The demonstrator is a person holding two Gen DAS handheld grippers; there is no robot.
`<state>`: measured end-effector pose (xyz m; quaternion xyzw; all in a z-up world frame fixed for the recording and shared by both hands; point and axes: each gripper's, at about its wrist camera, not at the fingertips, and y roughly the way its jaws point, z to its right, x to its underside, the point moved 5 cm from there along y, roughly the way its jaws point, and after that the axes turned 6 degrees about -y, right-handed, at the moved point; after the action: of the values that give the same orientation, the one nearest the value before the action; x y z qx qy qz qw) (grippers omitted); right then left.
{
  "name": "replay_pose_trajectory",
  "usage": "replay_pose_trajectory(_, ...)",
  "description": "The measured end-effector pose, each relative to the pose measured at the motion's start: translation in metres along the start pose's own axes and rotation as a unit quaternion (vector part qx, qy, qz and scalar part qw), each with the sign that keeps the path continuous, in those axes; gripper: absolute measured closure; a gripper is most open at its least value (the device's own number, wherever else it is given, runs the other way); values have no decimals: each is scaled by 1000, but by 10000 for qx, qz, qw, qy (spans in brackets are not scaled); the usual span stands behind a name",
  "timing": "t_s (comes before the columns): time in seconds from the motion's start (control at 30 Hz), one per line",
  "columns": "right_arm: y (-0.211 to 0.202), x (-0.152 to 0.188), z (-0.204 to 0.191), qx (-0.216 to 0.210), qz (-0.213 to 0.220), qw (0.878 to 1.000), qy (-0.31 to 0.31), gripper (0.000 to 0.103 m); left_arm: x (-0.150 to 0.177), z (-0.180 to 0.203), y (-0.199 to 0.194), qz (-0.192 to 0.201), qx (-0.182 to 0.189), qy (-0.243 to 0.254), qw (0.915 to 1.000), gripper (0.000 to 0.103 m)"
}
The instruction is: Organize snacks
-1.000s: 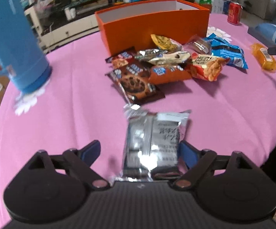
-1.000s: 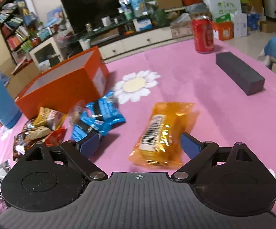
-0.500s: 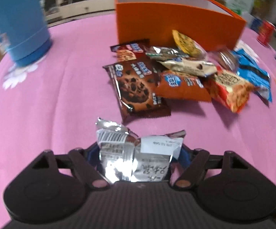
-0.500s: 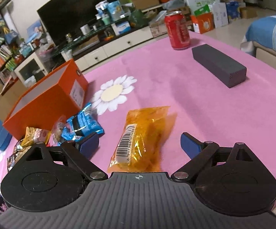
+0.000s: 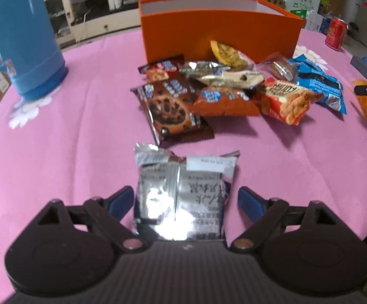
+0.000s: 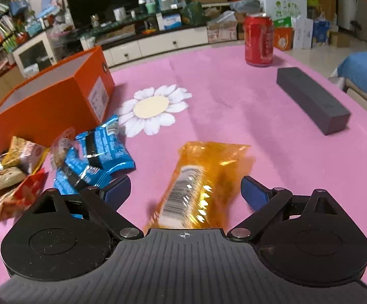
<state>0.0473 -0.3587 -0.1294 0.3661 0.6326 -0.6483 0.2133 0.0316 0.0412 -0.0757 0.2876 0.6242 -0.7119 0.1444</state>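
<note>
Left wrist view shows the left gripper (image 5: 186, 200), jaws just reopened, spread around the silver packet (image 5: 180, 197) at lower centre, whose slick foil could slip when squeezed.

The worktop (image 6: 234, 116) carries a pink cloth printed with a white daisy (image 6: 153, 109) with a cream centre. The open box (image 5: 219, 35) is orange outside and white inside; the jug (image 5: 21, 35) is blue, the can (image 6: 259, 41) red, the long block (image 6: 312, 100) dark grey. Packets: silver foil with black print (image 5: 183, 197), translucent orange with a white barcode label (image 6: 203, 182), brown with chocolate-chip cookies pictured (image 5: 169, 107), blue with black and white (image 6: 99, 152).
</note>
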Motion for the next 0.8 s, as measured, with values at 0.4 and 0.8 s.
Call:
replay_pose_trajectory(0.4,11,8,-8,420,-144,9977,-510,82,1,-15,1,143,-127,-526,9984,43)
replay_pose_trajectory(0.8,-41,10,11,-163,442,9987,178,84,-19,-24,-41,628,-248,-1101,9916,44)
